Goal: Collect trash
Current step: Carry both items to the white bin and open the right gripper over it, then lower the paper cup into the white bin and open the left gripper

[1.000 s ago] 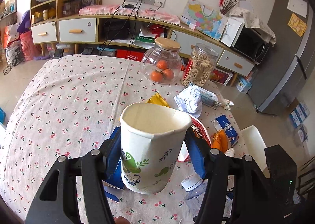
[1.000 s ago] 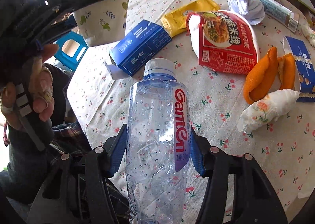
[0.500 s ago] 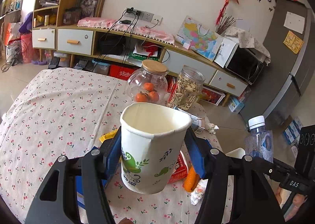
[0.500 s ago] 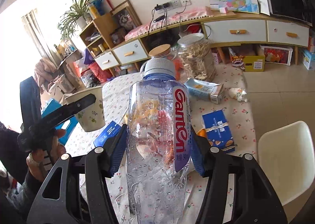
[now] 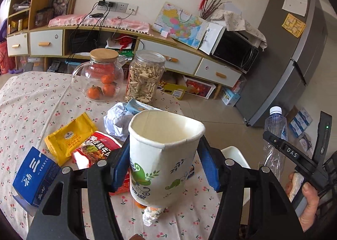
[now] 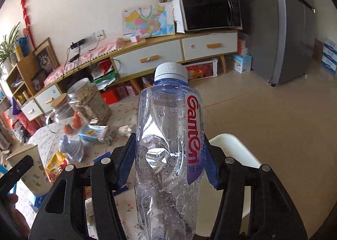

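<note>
From the left wrist view, the left gripper [image 5: 163, 164] clamps a paper cup [image 5: 162, 155] by its sides, upright but leaning slightly, above the near edge of the desk [image 5: 31, 101]. The cup's rim is already pinched out of round; harder pressure could fold the wall and let it slip. It hangs over an orange peel and a wad of tissue [image 5: 150, 214], so lowering it carelessly could knock these off the edge. The gripper points downward over the cloth. At far right a hand [image 5: 305, 197] carries the other tool with a plastic bottle [image 5: 274, 134].

From the right wrist view, the right gripper [image 6: 169, 162] grasps that plastic bottle [image 6: 168, 155] at mid-body, cap forward, out past the desk over a white chair [image 6: 236, 151]. The bottle is dented and seems empty; thin plastic may buckle and twist free. No bin shows, so where the trash goes is unclear.
</note>
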A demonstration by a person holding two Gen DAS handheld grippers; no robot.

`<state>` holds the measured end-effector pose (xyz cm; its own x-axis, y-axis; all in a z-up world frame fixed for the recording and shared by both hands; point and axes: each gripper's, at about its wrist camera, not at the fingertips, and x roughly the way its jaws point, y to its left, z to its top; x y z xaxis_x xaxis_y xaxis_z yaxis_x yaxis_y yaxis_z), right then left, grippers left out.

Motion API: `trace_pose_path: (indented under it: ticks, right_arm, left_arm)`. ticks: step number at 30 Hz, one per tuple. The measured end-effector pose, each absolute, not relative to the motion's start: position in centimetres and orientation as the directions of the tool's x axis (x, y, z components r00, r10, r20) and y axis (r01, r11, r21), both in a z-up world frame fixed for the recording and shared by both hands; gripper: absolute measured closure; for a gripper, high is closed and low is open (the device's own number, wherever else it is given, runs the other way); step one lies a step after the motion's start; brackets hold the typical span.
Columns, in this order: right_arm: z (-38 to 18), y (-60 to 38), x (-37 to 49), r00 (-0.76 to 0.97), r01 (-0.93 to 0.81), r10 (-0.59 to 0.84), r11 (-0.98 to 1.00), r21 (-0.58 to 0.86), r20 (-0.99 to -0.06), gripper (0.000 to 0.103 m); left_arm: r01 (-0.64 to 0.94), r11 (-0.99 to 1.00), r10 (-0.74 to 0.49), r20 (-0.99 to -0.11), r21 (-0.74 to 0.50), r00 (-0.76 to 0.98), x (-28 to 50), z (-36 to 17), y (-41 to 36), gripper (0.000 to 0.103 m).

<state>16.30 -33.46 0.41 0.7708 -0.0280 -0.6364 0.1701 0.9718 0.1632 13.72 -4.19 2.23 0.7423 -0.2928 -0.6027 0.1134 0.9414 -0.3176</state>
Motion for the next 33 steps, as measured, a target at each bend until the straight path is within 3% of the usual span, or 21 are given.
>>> trace_pose_path:
  ticks: [7, 8, 10, 15, 26, 33]
  right_arm:
    - [-1.4, -36.2, 16.6, 0.682, 0.313, -0.208, 0.950, 0.022, -0.702, 0.046]
    - [-1.5, -36.6, 16.6, 0.678, 0.323, -0.215, 0.946, 0.022, -0.702, 0.043]
    - [-0.7, -37.1, 16.1, 0.688, 0.347, -0.227, 0.937, 0.037, -0.690, 0.023]
    - [1.4, -39.7, 14.4, 0.725, 0.451, -0.312, 0.889, 0.081, -0.614, 0.009]
    - [2.3, -47.1, 11.3, 0.695, 0.627, -0.412, 0.749, 0.215, -0.589, 0.007]
    - [2.1, -49.2, 10.2, 0.687, 0.667, -0.429, 0.693, 0.273, -0.587, 0.007]
  left_arm:
    - [0.224, 0.931, -0.359, -0.606, -0.290, 0.710, 14.8, 1.7, -12.1, 0.044]
    - [0.234, 0.928, -0.368, -0.608, -0.291, 0.704, 15.1, 1.6, -13.0, 0.044]
    - [0.252, 0.921, -0.386, -0.611, -0.297, 0.691, 15.8, 1.4, -14.5, 0.044]
    - [0.286, 0.900, -0.435, -0.625, -0.329, 0.649, 17.6, 0.8, -18.1, 0.043]
    - [0.370, 0.859, -0.511, -0.649, -0.355, 0.564, 19.5, -0.5, -25.8, 0.042]
    - [0.405, 0.830, -0.549, -0.685, -0.383, 0.478, 20.1, -2.0, -29.8, 0.033]
